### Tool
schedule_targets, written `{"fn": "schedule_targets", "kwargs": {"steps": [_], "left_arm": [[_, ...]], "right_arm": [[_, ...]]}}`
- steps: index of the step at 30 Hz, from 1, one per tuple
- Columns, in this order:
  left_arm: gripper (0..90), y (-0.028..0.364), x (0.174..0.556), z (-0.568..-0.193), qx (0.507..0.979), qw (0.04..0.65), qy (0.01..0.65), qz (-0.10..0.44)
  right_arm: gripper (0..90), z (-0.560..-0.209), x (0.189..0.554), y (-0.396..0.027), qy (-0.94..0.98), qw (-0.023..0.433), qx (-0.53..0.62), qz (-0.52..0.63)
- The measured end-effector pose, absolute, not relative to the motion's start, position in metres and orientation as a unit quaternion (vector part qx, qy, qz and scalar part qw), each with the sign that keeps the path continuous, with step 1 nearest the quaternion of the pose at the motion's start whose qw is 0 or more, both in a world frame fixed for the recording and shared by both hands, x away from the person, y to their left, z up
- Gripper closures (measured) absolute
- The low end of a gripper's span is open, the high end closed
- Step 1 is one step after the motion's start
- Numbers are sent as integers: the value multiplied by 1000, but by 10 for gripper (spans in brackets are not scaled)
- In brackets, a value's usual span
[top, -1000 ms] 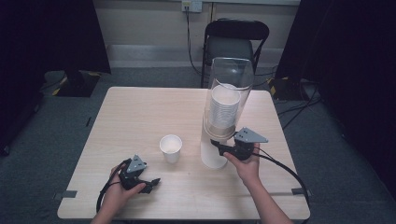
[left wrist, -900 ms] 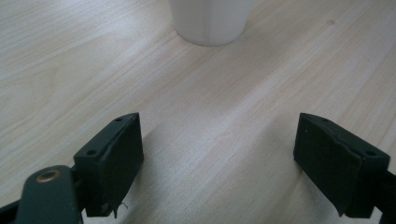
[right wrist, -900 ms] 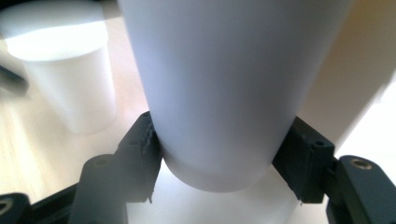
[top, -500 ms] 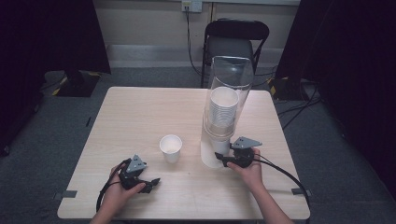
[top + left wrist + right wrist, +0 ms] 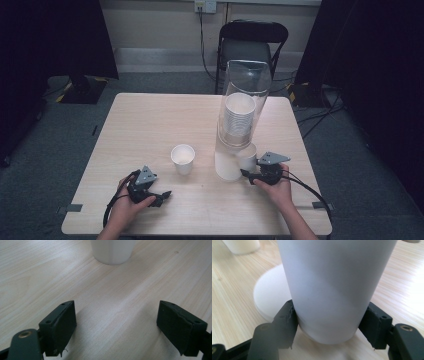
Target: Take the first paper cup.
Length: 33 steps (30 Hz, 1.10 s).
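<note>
One clear tube dispenser [image 5: 243,107] holding one stack of paper cups [image 5: 237,117] stands on its white base [image 5: 226,168] toward the wooden table's [image 5: 150,120] right half, with one loose paper cup [image 5: 183,158] upright left of it and one more cup [image 5: 332,287] clamped between the right gripper's [image 5: 246,173] jaws just under the tube. The left gripper [image 5: 162,194] rests near the front edge, jaws spread wide on nothing. The table's left and far parts lie bare.

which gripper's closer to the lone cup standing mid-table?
Left. The left gripper sits just short of the lone cup; the right gripper is farther, clamped on another cup at the dispenser.
</note>
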<state>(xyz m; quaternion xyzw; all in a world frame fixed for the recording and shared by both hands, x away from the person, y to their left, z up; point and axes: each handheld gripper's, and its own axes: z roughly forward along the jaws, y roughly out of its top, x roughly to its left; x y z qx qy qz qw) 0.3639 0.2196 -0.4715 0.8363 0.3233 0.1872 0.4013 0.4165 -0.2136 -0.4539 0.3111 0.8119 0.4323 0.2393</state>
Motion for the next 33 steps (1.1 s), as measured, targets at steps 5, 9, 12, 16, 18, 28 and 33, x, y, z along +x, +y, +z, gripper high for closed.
{"fn": "schedule_targets", "kwargs": {"steps": [5,9,12,16,18,28,33], "left_arm": [[156,220,364,-471,837,401,323,187],[156,220,364,-471,837,401,323,187],[156,220,364,-471,839,397,320,188],[156,220,364,-471,839,397,320,188],[156,220,364,-471,836,401,324,187],[157,219,363,-472,835,401,325,188],[158,220,362,-472,835,400,328,189]], "right_arm": [[359,-454,414,-229,808,244,322,429],[357,-454,415,-235,810,248,332,416],[356,-455,417,-236,811,244,337,410],[355,-455,419,-235,817,240,344,395],[355,-455,419,-234,819,242,337,397],[354,-455,415,-239,817,243,338,399],[349,-456,414,-243,824,236,340,387]]}}
